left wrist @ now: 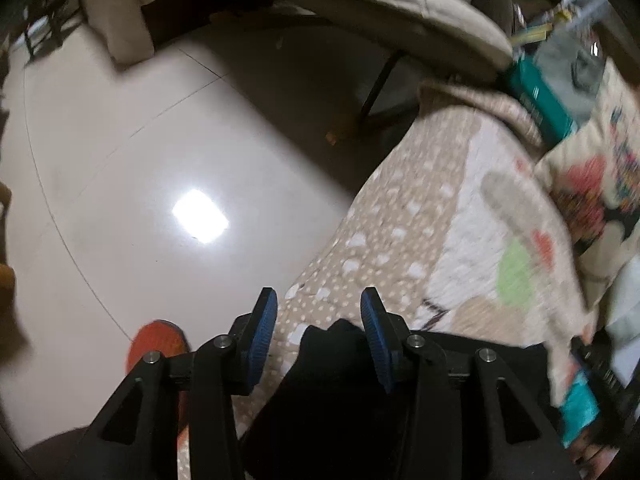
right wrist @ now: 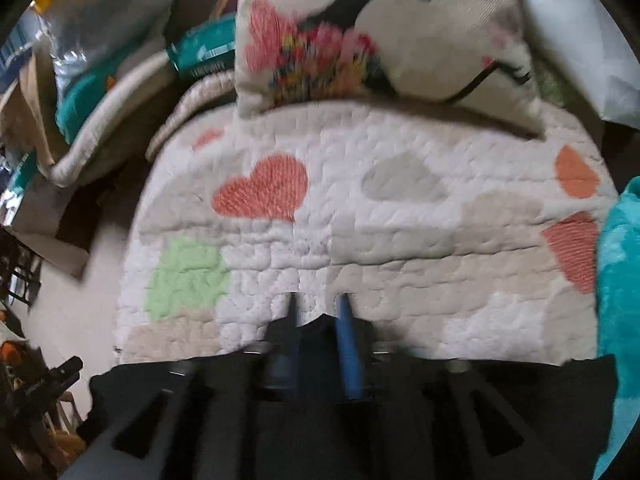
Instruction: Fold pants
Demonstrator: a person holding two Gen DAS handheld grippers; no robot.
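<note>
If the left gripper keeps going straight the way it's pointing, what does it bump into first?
Probably the black pants lying between its fingers, then the quilt under them. Depth is hard to judge here.

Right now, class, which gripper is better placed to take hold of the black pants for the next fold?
Probably the left gripper: a peak of the black pants rises clearly between its open blue pads. The right gripper also straddles the fabric, but that view is blurred, so its placement is less certain.

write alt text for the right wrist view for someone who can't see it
The right tongs stand slightly apart over the edge of black pants on a white quilt with coral hearts. A floral pillow sits beyond; the image is blurred.
</note>
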